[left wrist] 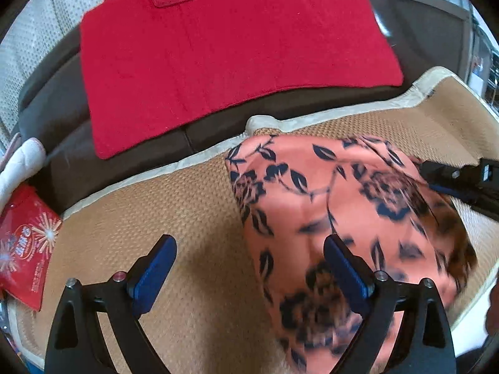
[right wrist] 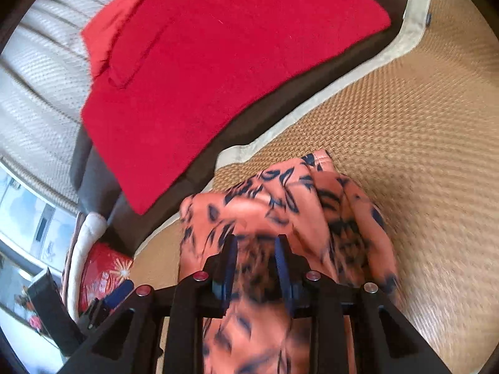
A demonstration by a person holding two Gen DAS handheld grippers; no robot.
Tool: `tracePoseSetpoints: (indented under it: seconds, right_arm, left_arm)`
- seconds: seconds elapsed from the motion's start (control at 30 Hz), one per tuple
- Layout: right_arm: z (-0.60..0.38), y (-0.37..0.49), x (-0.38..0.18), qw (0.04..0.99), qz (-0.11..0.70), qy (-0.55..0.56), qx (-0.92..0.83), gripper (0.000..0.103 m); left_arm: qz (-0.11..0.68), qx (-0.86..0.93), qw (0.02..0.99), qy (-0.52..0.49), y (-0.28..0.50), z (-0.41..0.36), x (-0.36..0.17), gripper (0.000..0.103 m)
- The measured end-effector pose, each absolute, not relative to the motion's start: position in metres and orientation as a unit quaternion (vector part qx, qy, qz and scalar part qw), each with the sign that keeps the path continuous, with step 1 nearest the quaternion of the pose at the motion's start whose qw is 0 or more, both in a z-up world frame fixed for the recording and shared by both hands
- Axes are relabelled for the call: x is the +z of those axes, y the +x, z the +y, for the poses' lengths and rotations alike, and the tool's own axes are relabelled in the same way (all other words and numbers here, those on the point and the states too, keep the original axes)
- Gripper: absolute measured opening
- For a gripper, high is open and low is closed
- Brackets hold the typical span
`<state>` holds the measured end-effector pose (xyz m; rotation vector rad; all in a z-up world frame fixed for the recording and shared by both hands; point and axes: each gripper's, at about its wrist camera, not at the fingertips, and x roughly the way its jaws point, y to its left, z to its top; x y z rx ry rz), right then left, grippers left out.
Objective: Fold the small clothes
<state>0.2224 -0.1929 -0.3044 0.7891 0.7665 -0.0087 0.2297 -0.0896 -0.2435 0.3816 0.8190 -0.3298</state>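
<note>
Right tongs point(right wrist: 254, 268) narrow, pinching a bunch of the floral cloth point(right wrist: 280, 205); fabric runs between the blue pads and hangs down toward the camera, blurred. Left tongs point(left wrist: 249, 268) wide apart, holding nothing; right-side finger sits over the edge of the floral cloth point(left wrist: 343, 212), left-side finger over bare mat. Cloth is salmon pink with dark flowers and leaves, lying rumpled on the woven mat point(left wrist: 140, 218) with pale border. The right tongs point(left wrist: 461, 180) enter the left view at the cloth's far right side. Red snack bag point(left wrist: 25, 249) at the mat's left edge. Beyond the mat, red cloth point(left wrist: 224, 50) spread flat on a dark cushion point(left wrist: 62, 103). White textured fabric point(right wrist: 40, 71) farthest back.
</note>
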Motion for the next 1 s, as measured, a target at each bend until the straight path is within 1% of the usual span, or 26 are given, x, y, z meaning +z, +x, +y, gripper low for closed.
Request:
tracePoseSetpoints:
  seconds: [0.07, 0.13, 0.2, 0.23, 0.3, 0.37, 0.43, 0.5, 0.63, 0.77, 0.8, 0.83, 0.87, 0.9, 0.93, 1.0]
  right_arm:
    - [-0.19, 0.199, -0.296, 0.858, 0.359, 0.368, -0.014, 0.029]
    - [-0.189, 0.185, -0.297, 0.855, 0.363, 0.371, -0.018, 0.029]
    - [-0.189, 0.18, -0.31, 0.84, 0.382, 0.384, -0.024, 0.029]
    - [-0.188, 0.181, -0.321, 0.83, 0.399, 0.39, -0.019, 0.029]
    - [-0.187, 0.183, -0.332, 0.826, 0.413, 0.383, -0.02, 0.028]
    - [-0.188, 0.18, -0.325, 0.826, 0.413, 0.383, -0.017, 0.028]
    - [-0.19, 0.172, -0.315, 0.825, 0.407, 0.392, -0.008, 0.029]
    - [-0.196, 0.161, -0.302, 0.831, 0.389, 0.397, -0.001, 0.029]
    - [-0.199, 0.137, -0.26, 0.859, 0.336, 0.386, 0.003, 0.029]
    - [-0.186, 0.108, -0.197, 0.905, 0.257, 0.338, 0.003, 0.03]
    - [-0.185, 0.103, -0.181, 0.915, 0.237, 0.328, 0.002, 0.035]
    - [-0.181, 0.096, -0.166, 0.923, 0.215, 0.319, 0.003, 0.042]
    - [-0.177, 0.086, -0.149, 0.932, 0.188, 0.31, 0.001, 0.071]
    - [-0.174, 0.077, -0.136, 0.939, 0.164, 0.303, -0.004, 0.082]
    - [-0.169, 0.064, -0.117, 0.949, 0.125, 0.288, -0.01, 0.082]
    - [-0.161, 0.055, -0.093, 0.958, 0.097, 0.268, -0.008, 0.082]
  left_arm:
    - [0.4, -0.157, 0.883, 0.187, 0.221, -0.085, -0.25, 0.095]
    - [0.424, -0.157, 0.871, 0.19, 0.218, -0.086, -0.266, 0.095]
    - [0.438, -0.146, 0.865, 0.195, 0.221, -0.09, -0.284, 0.096]
    - [0.444, -0.143, 0.862, 0.198, 0.224, -0.093, -0.294, 0.097]
    - [0.455, -0.133, 0.86, 0.191, 0.229, -0.094, -0.293, 0.097]
    - [0.458, -0.134, 0.856, 0.199, 0.228, -0.096, -0.281, 0.097]
    - [0.432, -0.136, 0.866, 0.212, 0.221, -0.099, -0.261, 0.097]
    - [0.415, -0.139, 0.875, 0.206, 0.214, -0.096, -0.242, 0.097]
    - [0.382, -0.142, 0.897, 0.169, 0.195, -0.081, -0.196, 0.097]
    - [0.322, -0.129, 0.924, 0.161, 0.167, -0.068, -0.147, 0.097]
    - [0.309, -0.124, 0.93, 0.157, 0.163, -0.063, -0.137, 0.097]
    - [0.295, -0.119, 0.936, 0.151, 0.158, -0.058, -0.125, 0.097]
    - [0.283, -0.114, 0.941, 0.145, 0.151, -0.054, -0.113, 0.097]
    - [0.27, -0.109, 0.947, 0.137, 0.149, -0.048, -0.103, 0.097]
    - [0.256, -0.105, 0.952, 0.129, 0.144, -0.043, -0.092, 0.097]
    - [0.233, -0.1, 0.96, 0.116, 0.136, -0.035, -0.071, 0.097]
